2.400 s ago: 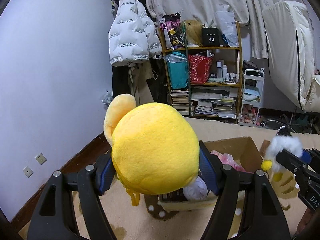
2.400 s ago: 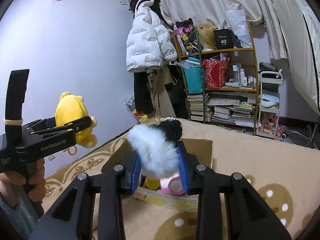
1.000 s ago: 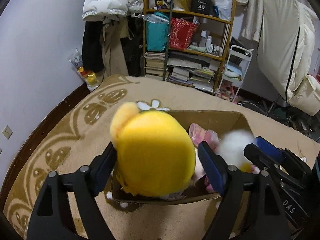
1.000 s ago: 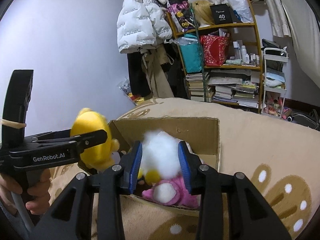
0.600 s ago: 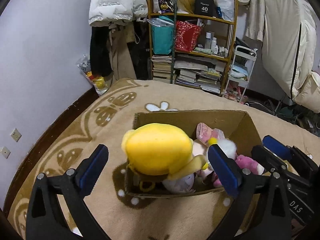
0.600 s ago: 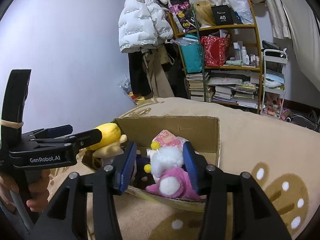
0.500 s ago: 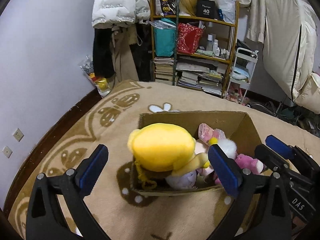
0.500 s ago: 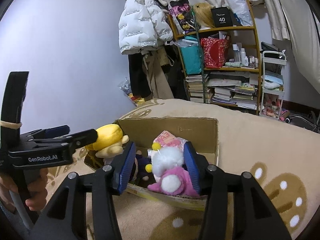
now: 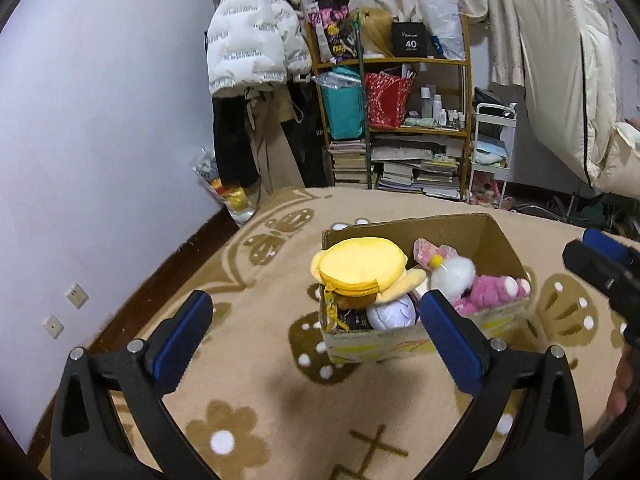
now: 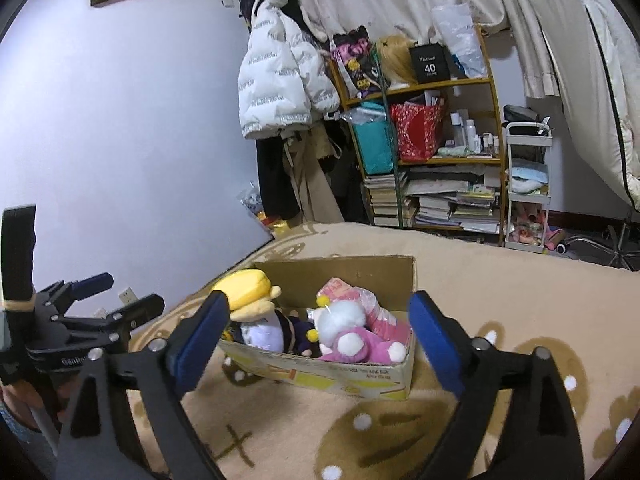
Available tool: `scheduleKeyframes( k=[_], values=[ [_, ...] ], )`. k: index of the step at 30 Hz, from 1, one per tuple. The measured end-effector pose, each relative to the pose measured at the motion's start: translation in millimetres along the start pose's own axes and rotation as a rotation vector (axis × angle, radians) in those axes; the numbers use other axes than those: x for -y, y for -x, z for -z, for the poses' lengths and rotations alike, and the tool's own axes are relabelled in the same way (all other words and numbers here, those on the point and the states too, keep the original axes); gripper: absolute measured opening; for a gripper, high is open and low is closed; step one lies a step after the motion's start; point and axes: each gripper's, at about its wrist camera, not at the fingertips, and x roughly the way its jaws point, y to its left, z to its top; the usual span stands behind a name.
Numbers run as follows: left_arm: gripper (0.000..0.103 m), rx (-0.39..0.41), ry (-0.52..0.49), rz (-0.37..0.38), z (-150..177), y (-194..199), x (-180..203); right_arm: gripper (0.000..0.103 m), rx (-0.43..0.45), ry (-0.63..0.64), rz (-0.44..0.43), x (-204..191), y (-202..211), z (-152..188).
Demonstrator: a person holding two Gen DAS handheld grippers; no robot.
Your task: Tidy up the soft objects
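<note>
A cardboard box stands on the beige patterned rug. Inside it, a yellow plush lies at the left end on top of other toys. A white fluffy toy rests beside a pink plush. My left gripper hangs short of the box. Its jaws are opening, wide apart, with nothing between them. My right gripper is also back from the box, jaws opening and holding nothing.
A loaded wooden shelf and a white puffer jacket stand against the far wall. A small white cart and a cream quilted cover are at the right. The purple wall borders the rug on the left.
Both grippers let go: the yellow plush and the white fluffy toy dropped into the box. Both jaws spread wide, and both hands drew back and up from the box.
</note>
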Motion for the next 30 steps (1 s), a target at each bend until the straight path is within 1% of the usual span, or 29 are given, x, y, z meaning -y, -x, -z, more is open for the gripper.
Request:
scheduleKeyframes(
  k=[2, 7, 13, 16, 19, 24, 28, 30],
  values=[
    [0.102, 0.013, -0.006, -0.008, 3.5, 11.3, -0.5, 0.103, 0.006, 0.005, 0.001, -4.5, 11.4, -0.6],
    [0.102, 0.034, 0.001, -0.007, 10.5, 40.0, -5.0, 0.103, 0.028, 0.036, 0.019, -16.9, 37.6, 0.1],
    [0.102, 0.074, 0.032, -0.023, 17.6, 73.7, -16.2, 0.103, 0.032, 0.081, 0.040, -31.6, 61.3, 6.9],
    [0.102, 0.101, 0.040, -0.043, 23.9, 89.6, -22.1, 0.103, 0.041, 0.095, 0.050, -37.5, 71.2, 11.0],
    [0.102, 0.111, 0.040, -0.049, 29.0, 99.0, -25.6, 0.103, 0.045, 0.096, 0.059, -40.8, 80.1, 15.5],
    [0.102, 0.116, 0.042, -0.053, 38.4, 106.3, -28.5, 0.103, 0.052, 0.116, 0.099, -42.5, 90.5, 22.8],
    [0.102, 0.130, 0.027, -0.052, 43.3, 108.4, -26.2, 0.103, 0.055, 0.115, 0.118, -39.6, 95.2, 25.2],
    [0.102, 0.138, 0.014, -0.062, 46.7, 108.6, -23.6, 0.103, 0.053, 0.107, 0.120, -36.7, 95.8, 25.8]
  ],
)
